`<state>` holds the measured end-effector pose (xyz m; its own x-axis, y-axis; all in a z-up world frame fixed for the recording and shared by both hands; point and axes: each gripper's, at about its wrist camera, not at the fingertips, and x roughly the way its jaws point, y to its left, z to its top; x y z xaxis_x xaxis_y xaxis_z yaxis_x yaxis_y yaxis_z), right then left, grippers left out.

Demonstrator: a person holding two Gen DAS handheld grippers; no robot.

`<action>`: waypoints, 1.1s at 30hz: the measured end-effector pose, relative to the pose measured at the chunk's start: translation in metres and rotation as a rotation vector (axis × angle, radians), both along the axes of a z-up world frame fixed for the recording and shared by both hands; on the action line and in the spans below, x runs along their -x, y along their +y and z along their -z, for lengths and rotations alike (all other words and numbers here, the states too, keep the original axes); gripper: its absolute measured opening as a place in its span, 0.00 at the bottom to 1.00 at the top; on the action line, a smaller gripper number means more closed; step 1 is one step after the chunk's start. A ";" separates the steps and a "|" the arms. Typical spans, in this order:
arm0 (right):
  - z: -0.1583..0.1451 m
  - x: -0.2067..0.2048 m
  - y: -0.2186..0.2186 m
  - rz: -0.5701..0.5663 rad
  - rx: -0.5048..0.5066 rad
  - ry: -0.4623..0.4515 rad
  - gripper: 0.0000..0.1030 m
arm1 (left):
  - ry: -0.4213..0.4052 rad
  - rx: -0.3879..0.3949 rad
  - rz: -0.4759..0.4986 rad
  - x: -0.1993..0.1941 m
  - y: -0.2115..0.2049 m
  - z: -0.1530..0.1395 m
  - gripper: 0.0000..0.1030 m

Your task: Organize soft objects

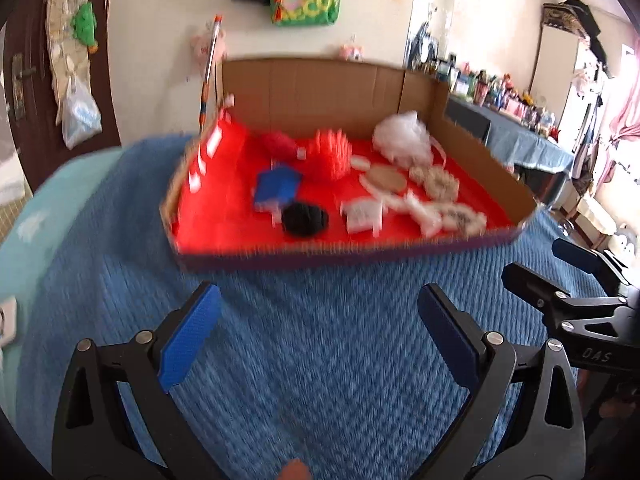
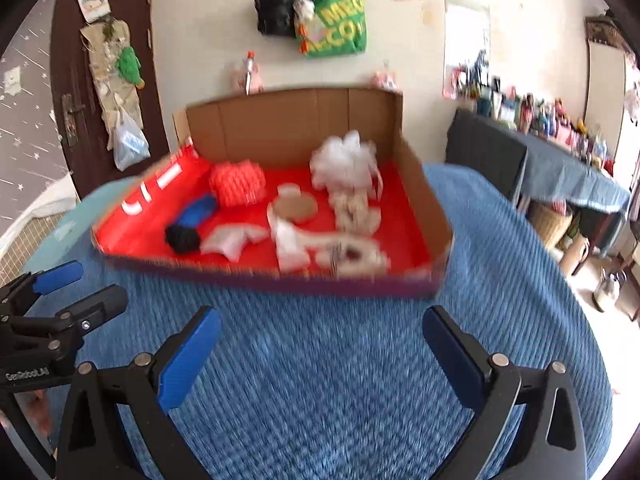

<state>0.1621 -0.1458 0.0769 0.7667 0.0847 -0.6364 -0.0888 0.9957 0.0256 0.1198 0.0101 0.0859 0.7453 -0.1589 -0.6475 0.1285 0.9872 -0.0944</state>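
A shallow cardboard box with a red lining [image 1: 460,132] sits on a blue quilted bedspread [image 1: 320,340], its tall brown back wall turned toward the room's cream wall. Both frames are motion-blurred, so small details are uncertain. Inside the box, a white mesh bath pouf [image 1: 402,136] lies at the back right, with an orange-red spiky sponge ball [image 1: 332,152] near the middle and a dark red knitted lump [image 1: 278,144] just to its left. Nearer the front, a blue rectangular sponge [image 1: 278,188] lies just behind a black round scrubber [image 1: 304,218]. To the right of these are a flat round tan pad [image 1: 386,178], a beige fluffy ring [image 1: 440,184] and several white and pale soft pieces [image 1: 424,216] that blur together. The left gripper [image 1: 320,332] hovers above the bedspread in front of the box, its blue-padded jaws spread wide with nothing between them. The right gripper [image 2: 322,340] hovers beside it over the same bedspread, jaws likewise wide apart and holding nothing. Each gripper shows at the edge of the other's view. A green tote bag with yellow lettering [image 2: 338,26] hangs on the wall behind the box.
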 end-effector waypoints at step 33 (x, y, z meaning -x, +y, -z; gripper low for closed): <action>0.053 -0.018 -0.001 0.090 0.071 0.228 1.00 | 0.200 -0.106 -0.083 -0.019 -0.012 0.061 1.00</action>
